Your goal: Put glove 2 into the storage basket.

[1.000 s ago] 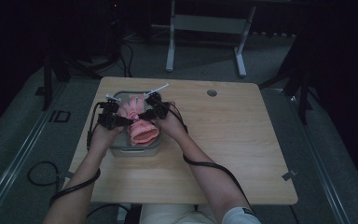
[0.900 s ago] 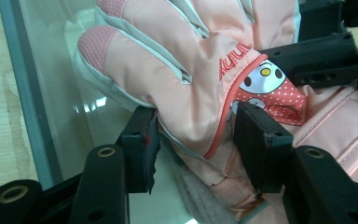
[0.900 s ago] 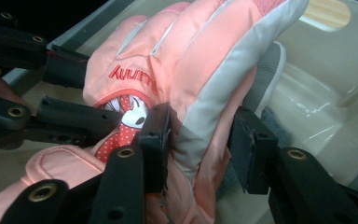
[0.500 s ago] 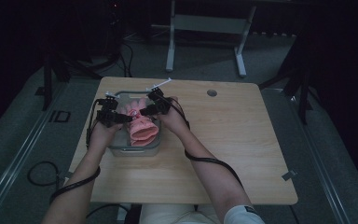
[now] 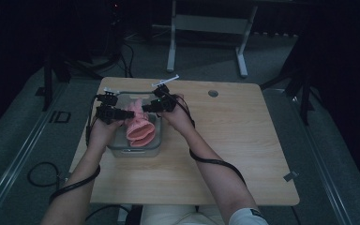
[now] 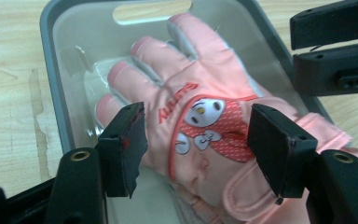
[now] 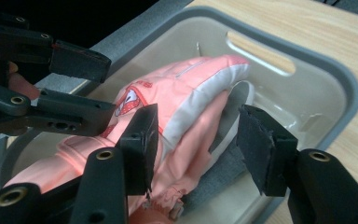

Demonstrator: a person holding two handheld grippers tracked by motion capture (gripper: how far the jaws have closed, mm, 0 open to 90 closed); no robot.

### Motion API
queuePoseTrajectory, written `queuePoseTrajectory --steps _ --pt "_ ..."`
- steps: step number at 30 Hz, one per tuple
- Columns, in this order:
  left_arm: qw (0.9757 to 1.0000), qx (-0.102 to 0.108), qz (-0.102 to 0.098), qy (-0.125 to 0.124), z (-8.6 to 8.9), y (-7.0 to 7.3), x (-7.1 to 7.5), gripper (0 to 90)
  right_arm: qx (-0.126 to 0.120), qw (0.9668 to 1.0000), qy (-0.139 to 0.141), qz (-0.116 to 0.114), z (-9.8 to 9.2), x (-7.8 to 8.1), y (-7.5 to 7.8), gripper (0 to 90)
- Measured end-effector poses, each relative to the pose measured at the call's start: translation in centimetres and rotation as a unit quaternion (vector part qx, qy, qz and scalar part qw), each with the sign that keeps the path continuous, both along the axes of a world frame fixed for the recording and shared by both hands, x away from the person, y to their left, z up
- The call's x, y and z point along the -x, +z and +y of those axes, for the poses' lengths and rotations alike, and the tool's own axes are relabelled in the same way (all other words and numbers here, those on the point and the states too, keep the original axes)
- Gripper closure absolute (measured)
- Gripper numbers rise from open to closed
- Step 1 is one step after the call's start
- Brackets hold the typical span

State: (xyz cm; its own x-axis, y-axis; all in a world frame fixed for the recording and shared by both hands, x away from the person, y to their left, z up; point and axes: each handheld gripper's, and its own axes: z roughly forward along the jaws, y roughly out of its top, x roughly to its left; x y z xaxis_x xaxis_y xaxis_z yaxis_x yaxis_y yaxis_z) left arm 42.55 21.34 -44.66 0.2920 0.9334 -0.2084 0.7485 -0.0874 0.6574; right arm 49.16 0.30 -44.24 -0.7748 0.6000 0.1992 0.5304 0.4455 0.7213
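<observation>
Two grippers hover over the grey bin [image 5: 136, 151] at the table's [image 5: 243, 140] left side, and the pink glove [image 5: 139, 129] already lies inside it. Your left gripper [image 6: 198, 140] has just been opening — its jaws straddle the glove's printed back without pressing. Your right gripper [image 7: 196, 140] has just been opening too, jaws apart above the glove's edge. I'd judge placing done — what's left is drawing both hands clear.
</observation>
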Motion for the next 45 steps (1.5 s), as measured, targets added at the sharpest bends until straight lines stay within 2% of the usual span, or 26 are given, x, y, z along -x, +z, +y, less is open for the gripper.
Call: queuePoseTrajectory --steps 6,11,13,14,16,18,21,24,26,28,33,38,40,41,42,45 --pt "0.9999 0.005 -0.011 -0.001 0.0 1.1 0.4 36.0 -0.01 0.9999 0.007 -0.01 -0.5 0.6 1.2 47.8" --pt "0.9994 0.009 -0.03 -0.018 -0.9 2.3 1.6 32.5 -0.011 0.9997 0.017 -0.016 -1.1 1.3 1.7 44.4" --pt "0.9988 0.016 -0.033 -0.033 -1.3 2.5 2.1 29.0 -0.013 0.9996 0.02 -0.015 -1.6 1.6 1.8 42.0" --pt "0.9984 0.02 -0.035 -0.04 -1.6 2.7 2.3 24.3 -0.014 0.9995 0.022 -0.017 -1.8 1.7 1.8 40.3" --pt "0.9976 0.024 -0.04 -0.05 -2.1 2.8 2.8 22.1 -0.015 0.9994 0.023 -0.021 -2.4 2.0 1.9 37.7" --pt "0.9968 0.018 -0.05 -0.06 -2.7 2.9 3.3 14.8 -0.014 0.9991 0.034 -0.021 -3.0 2.3 1.9 30.5" --pt "0.9948 0.009 -0.077 -0.066 -3.8 3.2 4.3 11.8 -0.009 0.9988 0.042 -0.024 -4.0 2.6 1.7 25.9" --pt "0.9921 -0.012 -0.101 -0.073 -4.8 3.5 5.3 11.6 -0.016 0.9987 0.043 -0.023 -5.0 2.8 1.7 20.0" --pt "0.9906 -0.016 -0.108 -0.081 -5.3 3.7 5.9 10.7 -0.015 0.9986 0.042 -0.03 -5.5 3.2 1.5 18.7" --pt "0.989 -0.019 -0.111 -0.096 -6.0 3.8 6.4 0.5 -0.009 0.9982 0.048 -0.036 -6.3 3.6 1.2 16.7" --pt "0.9845 -0.008 -0.125 -0.123 -7.7 3.9 7.5 0.5 -0.017 0.9982 0.042 -0.039 -8.0 4.2 1.1 16.7" --pt "0.9793 0.009 -0.138 -0.148 -9.6 4.0 8.5 0.5 -0.013 0.9982 0.034 -0.049 -9.4 5.0 0.6 16.9" --pt "0.9785 0.008 -0.142 -0.149 -9.8 4.0 8.7 0.5 -0.012 0.9982 0.032 -0.05 -9.7 5.2 0.5 16.9" --pt "0.9752 0.002 -0.15 -0.163 -10.7 3.9 9.2 0.5 -0.013 0.9982 0.032 -0.05 -10.0 5.2 0.4 16.9" --pt "0.9737 -0.007 -0.153 -0.169 -11.1 3.7 9.5 0.5 -0.011 0.9984 0.029 -0.048 -10.6 5.5 -0.1 17.0" --pt "0.9716 0.002 -0.148 -0.185 -12.2 3.1 10.0 0.5 -0.007 0.9987 0.024 -0.045 -11.6 5.6 -0.8 17.1"
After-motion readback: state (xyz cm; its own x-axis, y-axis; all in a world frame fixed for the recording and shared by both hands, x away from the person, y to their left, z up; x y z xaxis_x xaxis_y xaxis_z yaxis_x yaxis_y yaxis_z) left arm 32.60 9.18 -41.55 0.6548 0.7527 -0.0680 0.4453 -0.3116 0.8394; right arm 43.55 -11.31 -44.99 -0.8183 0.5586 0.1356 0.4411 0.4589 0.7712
